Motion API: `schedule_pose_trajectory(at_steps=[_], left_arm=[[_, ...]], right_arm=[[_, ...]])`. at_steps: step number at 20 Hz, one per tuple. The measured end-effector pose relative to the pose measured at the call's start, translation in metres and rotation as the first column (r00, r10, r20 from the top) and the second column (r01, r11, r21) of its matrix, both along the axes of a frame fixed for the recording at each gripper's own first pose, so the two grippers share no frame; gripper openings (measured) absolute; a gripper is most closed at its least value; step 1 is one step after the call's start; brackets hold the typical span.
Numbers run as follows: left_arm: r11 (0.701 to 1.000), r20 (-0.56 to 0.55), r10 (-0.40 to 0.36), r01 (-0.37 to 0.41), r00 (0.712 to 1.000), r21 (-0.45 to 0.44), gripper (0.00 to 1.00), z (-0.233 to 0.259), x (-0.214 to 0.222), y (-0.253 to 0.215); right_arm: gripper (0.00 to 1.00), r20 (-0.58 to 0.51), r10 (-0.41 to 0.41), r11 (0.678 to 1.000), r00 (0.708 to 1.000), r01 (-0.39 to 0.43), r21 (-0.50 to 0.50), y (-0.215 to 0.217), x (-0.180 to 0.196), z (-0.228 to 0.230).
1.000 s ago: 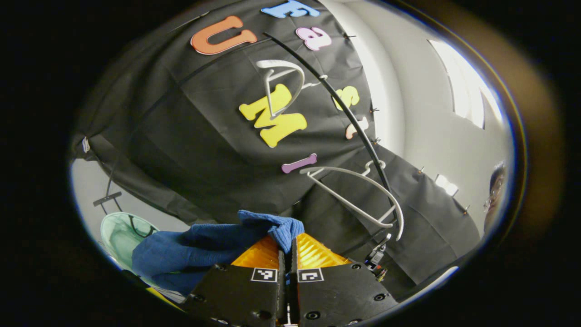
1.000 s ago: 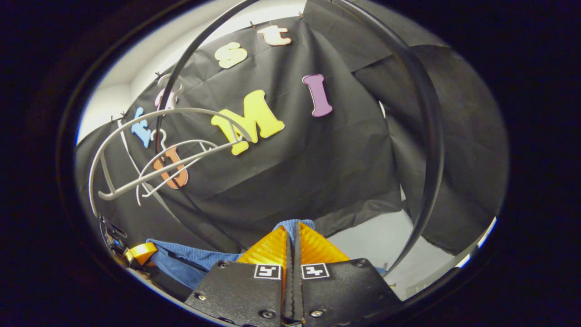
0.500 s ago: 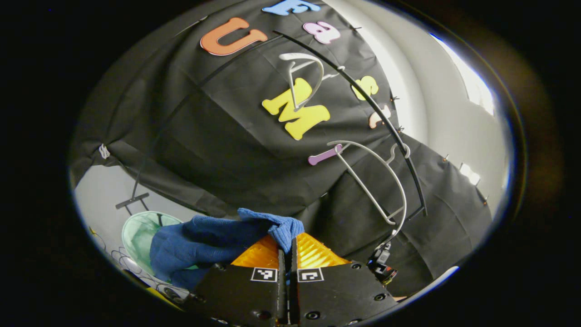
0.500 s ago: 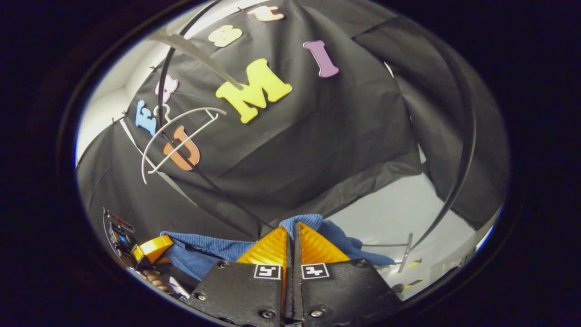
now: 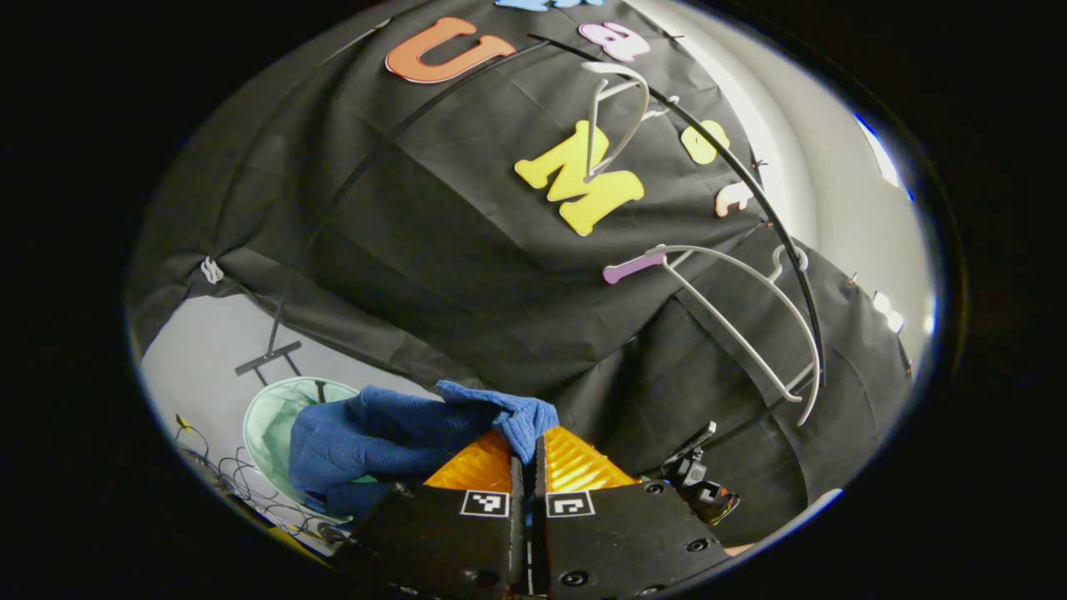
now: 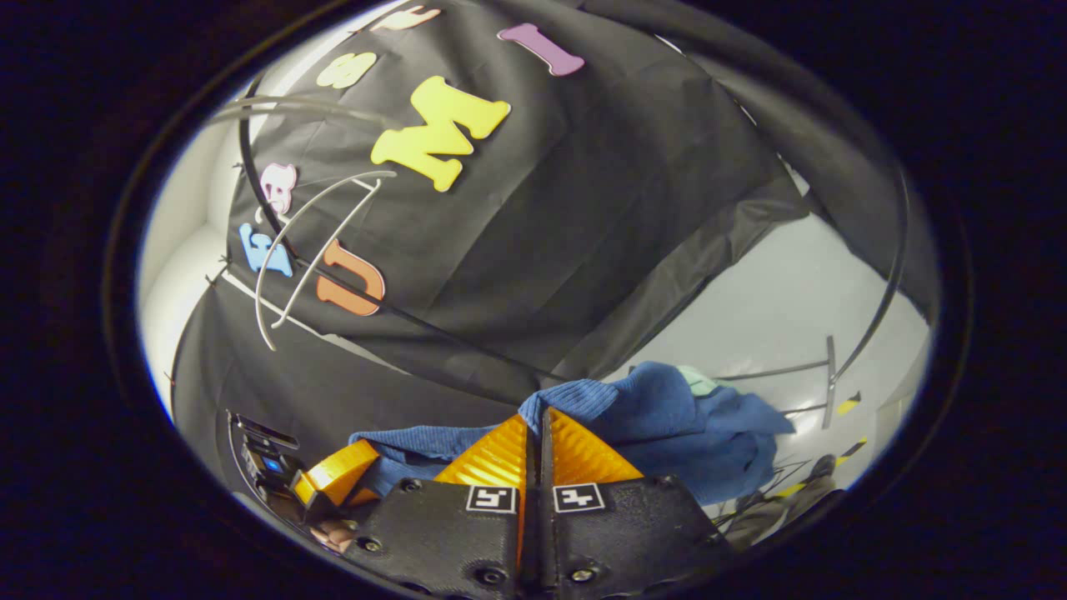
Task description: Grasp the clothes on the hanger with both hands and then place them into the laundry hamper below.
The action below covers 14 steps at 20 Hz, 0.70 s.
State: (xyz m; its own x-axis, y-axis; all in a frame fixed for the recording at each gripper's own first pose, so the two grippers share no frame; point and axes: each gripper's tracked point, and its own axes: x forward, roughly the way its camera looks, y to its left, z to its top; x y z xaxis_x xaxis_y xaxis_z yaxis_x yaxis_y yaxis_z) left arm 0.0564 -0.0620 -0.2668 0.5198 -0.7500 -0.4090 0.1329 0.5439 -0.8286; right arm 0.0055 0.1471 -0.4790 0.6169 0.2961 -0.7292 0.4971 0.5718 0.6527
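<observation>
Both your tools are clamped on the blue garment (image 5: 375, 429): left tool (image 5: 527, 454), right tool (image 6: 539, 440). It is off the hanger (image 5: 742, 321) and hangs between them above the green hamper (image 5: 271, 417). Left: lower it in and let go.

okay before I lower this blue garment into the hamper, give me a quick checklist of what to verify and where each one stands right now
1. Left tool pinching the blue garment: ok, cloth bunches out from between the shut fingers.
2. Right tool pinching the garment: ok, blue cloth is caught at its tips.
3. Garment off the hanger: ok, the white hangers on the black rail hang bare.
4. Hamper in sight: ok, the pale green hamper shows behind the garment in the left gripper view.
5. Garment directly above the hamper's opening: cannot tell from these angles.
6. Loose cloth clear of the rack's foot: cannot tell.
</observation>
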Motion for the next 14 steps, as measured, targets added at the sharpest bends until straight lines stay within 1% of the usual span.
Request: schedule_pose_trajectory(at_steps=[1, 5, 8, 9, 12, 14], left_arm=[[1.0, -0.001, -0.007, 0.007, 1.0, 0.009, 0.02, 0.0, 0.0, 0.001], [0.998, -0.003, -0.039, 0.04, 0.999, 0.055, 0.02, -0.003, -0.001, 0.007], [0.99, 0.006, -0.066, 0.065, 0.998, 0.125, 0.02, -0.005, -0.001, 0.019], [0.987, 0.015, -0.072, 0.069, 0.997, 0.147, 0.02, -0.007, 0.0, 0.021], [0.981, 0.055, -0.078, 0.066, 0.995, 0.184, 0.02, -0.008, 0.009, 0.029], [0.976, 0.071, -0.056, 0.04, 0.996, 0.212, 0.02, -0.006, 0.017, 0.036]], right_arm=[[0.03, -0.006, -0.02, 0.999, 1.0, 0.021, 0.037, 0.006, 0.005, -0.002], [0.04, -0.031, -0.052, 0.985, 0.998, 0.056, 0.161, 0.04, 0.026, -0.023], [0.03, -0.063, -0.064, 0.954, 0.996, 0.08, 0.288, 0.075, 0.041, -0.03], [0.03, -0.065, -0.065, 0.942, 0.996, 0.083, 0.325, 0.089, 0.046, -0.026], [0.04, -0.027, -0.029, 0.916, 0.999, 0.037, 0.4, 0.126, 0.062, -0.009], [0.03, -0.009, -0.001, 0.915, 1.0, 0.004, 0.404, 0.134, 0.069, -0.009]])
